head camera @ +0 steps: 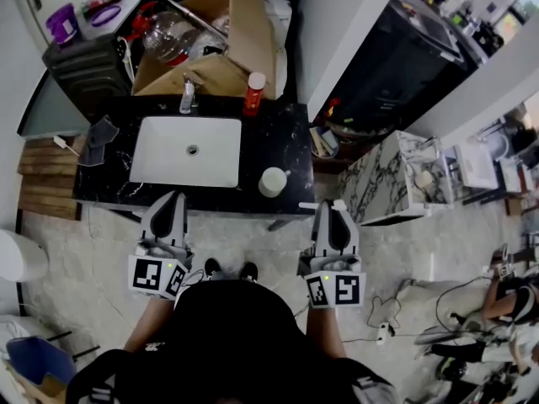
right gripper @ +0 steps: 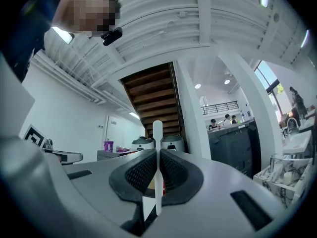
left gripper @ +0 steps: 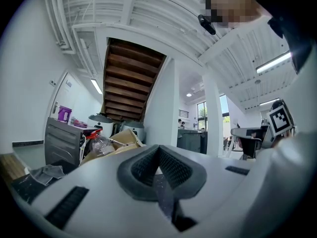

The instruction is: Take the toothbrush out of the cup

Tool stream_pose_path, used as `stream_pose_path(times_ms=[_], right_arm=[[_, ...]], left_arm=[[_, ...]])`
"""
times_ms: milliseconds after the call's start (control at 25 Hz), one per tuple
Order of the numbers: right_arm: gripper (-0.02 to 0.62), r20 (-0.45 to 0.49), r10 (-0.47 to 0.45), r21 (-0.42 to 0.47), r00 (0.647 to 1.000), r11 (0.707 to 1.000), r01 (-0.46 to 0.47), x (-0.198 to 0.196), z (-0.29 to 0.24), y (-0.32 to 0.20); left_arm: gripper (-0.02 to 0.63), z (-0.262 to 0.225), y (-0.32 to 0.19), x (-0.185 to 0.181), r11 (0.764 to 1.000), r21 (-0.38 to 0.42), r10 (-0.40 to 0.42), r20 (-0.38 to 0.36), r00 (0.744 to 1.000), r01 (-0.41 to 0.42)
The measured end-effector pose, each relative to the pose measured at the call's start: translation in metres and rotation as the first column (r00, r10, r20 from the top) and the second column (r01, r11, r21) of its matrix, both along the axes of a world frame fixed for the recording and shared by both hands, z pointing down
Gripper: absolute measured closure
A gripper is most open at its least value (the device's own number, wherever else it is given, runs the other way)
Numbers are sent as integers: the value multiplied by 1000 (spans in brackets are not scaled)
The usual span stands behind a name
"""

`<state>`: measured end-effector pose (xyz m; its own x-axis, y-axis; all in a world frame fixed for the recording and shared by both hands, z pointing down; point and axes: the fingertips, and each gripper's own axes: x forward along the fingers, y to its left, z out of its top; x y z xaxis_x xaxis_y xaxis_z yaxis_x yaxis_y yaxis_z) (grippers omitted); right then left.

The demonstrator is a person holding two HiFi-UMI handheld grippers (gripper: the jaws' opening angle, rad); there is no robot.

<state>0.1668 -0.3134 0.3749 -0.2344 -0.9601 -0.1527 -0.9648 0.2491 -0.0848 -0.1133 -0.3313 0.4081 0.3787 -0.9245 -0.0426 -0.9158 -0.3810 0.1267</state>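
A white toothbrush point(right gripper: 157, 133) stands upright between the pads of my right gripper point(right gripper: 157, 153), which is shut on its handle. In the head view that gripper point(head camera: 331, 205) hangs in front of the counter's edge, to the right of and nearer than the white cup point(head camera: 272, 181). The cup stands on the black counter point(head camera: 261, 146) by the basin's right corner, and the toothbrush is outside it. My left gripper point(head camera: 173, 199) hovers at the counter's front edge, below the basin. Its pads point(left gripper: 148, 165) meet with nothing between them.
A white basin point(head camera: 187, 150) with a faucet point(head camera: 187, 98) is set in the counter. A red bottle point(head camera: 253, 93) stands behind it, and an open cardboard box point(head camera: 221, 45) with a clear bottle lies further back. A marble-patterned cabinet point(head camera: 383, 183) stands to the right.
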Motion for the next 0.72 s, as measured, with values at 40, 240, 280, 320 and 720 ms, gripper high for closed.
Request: stream_pose_path(times_ms=[40, 240, 280, 320, 720], right_arm=[[561, 2, 1, 0, 1000, 1000, -1, 1, 0, 0], [561, -5, 3, 8, 1000, 1000, -3, 1, -1, 2], [561, -4, 3, 9, 1000, 1000, -3, 1, -1, 2], [561, -3, 3, 10, 1000, 1000, -3, 2, -1, 2], [561, -2, 9, 6, 1000, 1000, -9, 6, 1, 1]], left_arm=[[601, 0, 0, 0, 1000, 0, 0, 1, 1000, 0], [601, 1, 2, 1, 1000, 2, 0, 5, 1000, 0], [601, 1, 2, 1, 1000, 1, 1, 5, 1000, -1], [601, 1, 2, 2, 1000, 0, 2, 6, 1000, -2], [601, 2, 2, 5, 1000, -3, 4, 8, 1000, -4]])
